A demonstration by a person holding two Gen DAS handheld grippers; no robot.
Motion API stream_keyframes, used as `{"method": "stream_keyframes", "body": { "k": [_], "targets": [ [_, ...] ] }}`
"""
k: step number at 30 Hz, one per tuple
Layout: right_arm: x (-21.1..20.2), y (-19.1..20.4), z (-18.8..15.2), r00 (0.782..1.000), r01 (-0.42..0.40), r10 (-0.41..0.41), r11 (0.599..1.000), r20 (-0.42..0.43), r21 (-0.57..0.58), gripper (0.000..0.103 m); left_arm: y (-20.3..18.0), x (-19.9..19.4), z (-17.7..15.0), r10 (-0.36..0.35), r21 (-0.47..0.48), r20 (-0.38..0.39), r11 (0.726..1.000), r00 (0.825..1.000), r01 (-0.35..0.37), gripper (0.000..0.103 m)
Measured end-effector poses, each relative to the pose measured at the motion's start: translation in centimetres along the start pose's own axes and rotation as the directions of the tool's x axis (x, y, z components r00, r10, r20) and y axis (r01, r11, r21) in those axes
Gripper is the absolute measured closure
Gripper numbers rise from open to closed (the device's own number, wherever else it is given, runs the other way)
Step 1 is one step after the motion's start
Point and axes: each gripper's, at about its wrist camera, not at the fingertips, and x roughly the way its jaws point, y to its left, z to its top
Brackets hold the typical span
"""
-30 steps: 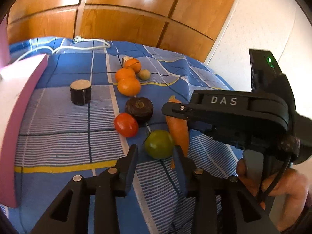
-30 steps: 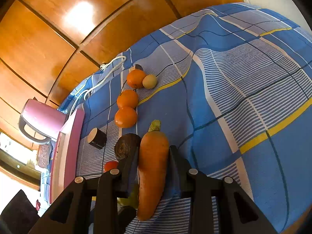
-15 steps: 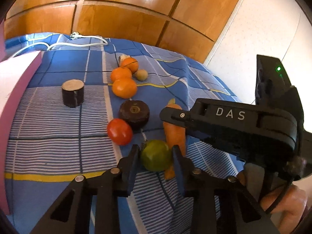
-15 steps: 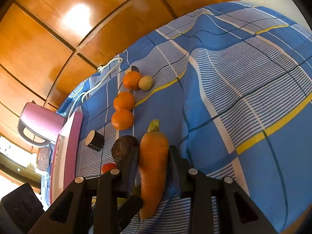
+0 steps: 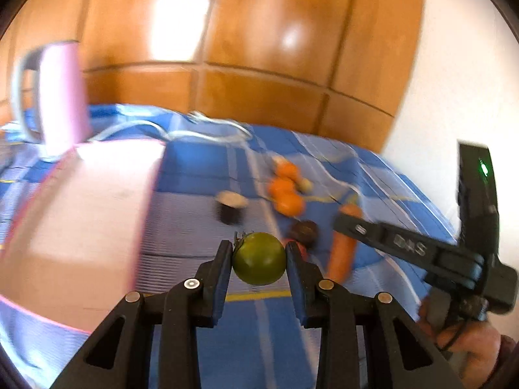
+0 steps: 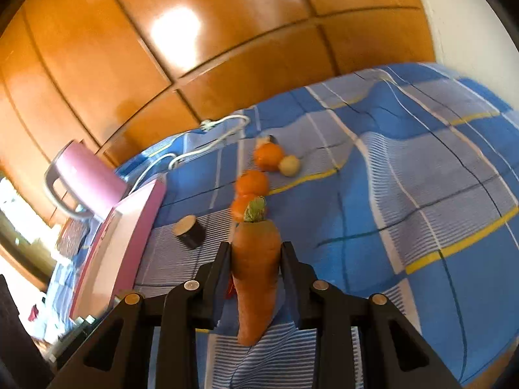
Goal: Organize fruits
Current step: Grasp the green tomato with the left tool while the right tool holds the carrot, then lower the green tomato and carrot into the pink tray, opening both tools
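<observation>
Left wrist view: left gripper (image 5: 259,256) clenched on green tomato (image 5: 259,258), stem up-left, clear of blue checked cloth (image 5: 201,175). Left of claw, pink tray (image 5: 81,214); beyond fingertips, dark cylinder (image 5: 230,210) and three oranges (image 5: 285,191), blurred. Right wrist view: right gripper (image 6: 255,256) grasping carrot (image 6: 256,275), long axis along fingers, leafy end pointing away, tip toward camera. Ahead-left, pink kettle (image 6: 87,184).

Green tomato (image 5: 259,258) lifted, stem up-left; carrot (image 6: 255,269) raised, leafy end forward.
</observation>
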Motion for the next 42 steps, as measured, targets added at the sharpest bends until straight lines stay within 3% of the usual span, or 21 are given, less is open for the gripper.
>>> {"method": "stream_keyframes", "body": {
  "k": [3,9,14,15,21,23,26,31,38,42],
  "targets": [
    [0.1,0.8,0.0,1.0,-0.016,0.015,1.0,-0.008,-0.016,0.073,2.5,-1.2,0.5,0.082,-0.062,0.054,0.995,0.995,-0.078,0.07],
    [1.1,4.1,0.3,0.994,-0.104,0.101,0.993,-0.051,-0.063,0.073,6.7,-2.2,1.0,0.244,-0.184,0.106,0.957,0.964,-0.223,0.07],
    [2.2,8.8,0.8,0.975,-0.211,0.2,0.969,-0.096,-0.128,0.073,10.9,-3.3,0.8,0.365,-0.309,0.122,0.898,0.923,-0.314,0.07],
    [2.5,9.8,0.9,0.969,-0.236,0.222,0.962,-0.112,-0.135,0.073,12.0,-3.5,0.7,0.395,-0.347,0.118,0.876,0.911,-0.335,0.069],
    [4.2,15.1,1.2,0.928,-0.349,0.318,0.924,-0.193,-0.156,0.073,15.7,-3.4,-0.5,0.451,-0.497,0.052,0.786,0.891,-0.369,0.069],
    [4.9,16.7,1.2,0.921,-0.363,0.326,0.917,-0.216,-0.164,0.073,16.3,-3.7,-0.8,0.479,-0.526,0.055,0.76,0.876,-0.383,0.067],
    [6.2,18.4,0.6,0.913,-0.368,0.316,0.91,-0.259,-0.188,0.07,16.3,-3.8,-1.0,0.482,-0.533,0.044,0.752,0.875,-0.388,0.056],
    [7.2,19.6,-0.3,0.907,-0.368,0.298,0.905,-0.298,-0.215,0.065,16.4,-4.0,-1.3,0.481,-0.535,0.043,0.751,0.875,-0.387,0.051],
    [6.3,17.7,-0.5,0.924,-0.321,0.258,0.925,-0.283,-0.205,0.065,16.1,-3.9,-0.9,0.481,-0.529,0.041,0.754,0.876,-0.389,0.046],
    [5.6,15.7,-0.4,0.942,-0.27,0.215,0.941,-0.258,-0.205,0.065,15.5,-3.7,-0.8,0.475,-0.501,0.049,0.772,0.878,-0.39,0.042]
  ]
}}
